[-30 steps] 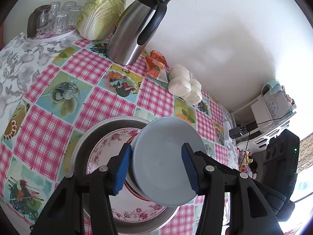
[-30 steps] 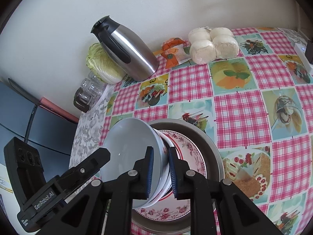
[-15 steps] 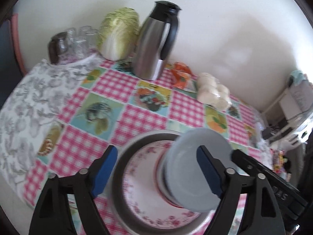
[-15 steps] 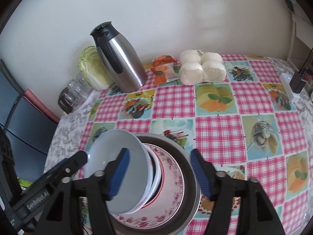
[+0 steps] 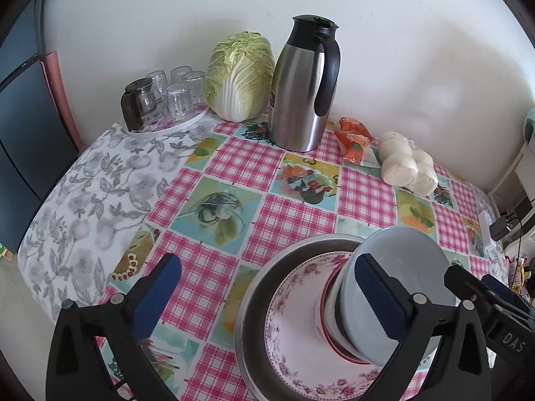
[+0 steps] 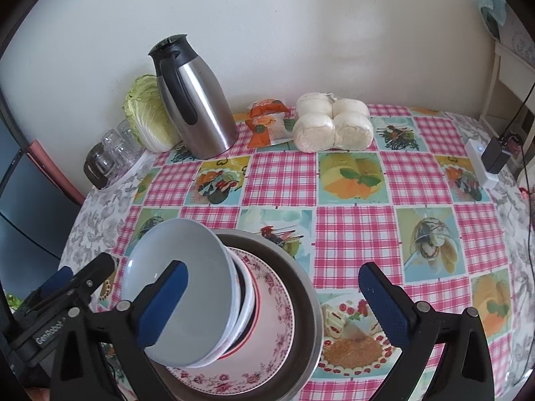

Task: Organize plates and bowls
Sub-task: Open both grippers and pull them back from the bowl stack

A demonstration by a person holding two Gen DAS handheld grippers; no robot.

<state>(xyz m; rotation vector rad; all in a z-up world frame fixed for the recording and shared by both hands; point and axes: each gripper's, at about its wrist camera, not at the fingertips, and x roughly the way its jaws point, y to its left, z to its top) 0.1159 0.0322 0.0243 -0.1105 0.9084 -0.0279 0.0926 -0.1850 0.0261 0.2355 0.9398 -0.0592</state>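
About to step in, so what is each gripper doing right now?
Left gripper: jaws opening, holding nothing.
Right gripper: jaws opening, holding nothing; grey bowl rests on the stack.

Tablecloth (image 6: 354, 234) lies bare between stacked dishes (image 6: 267, 317) and thermos (image 6: 197, 100).

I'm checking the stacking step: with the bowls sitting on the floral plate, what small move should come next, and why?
Probably draw both grippers back. The left gripper and right gripper are opening, pads off the pale grey bowl, which rests stacked on the pink floral plate in the metal basin.
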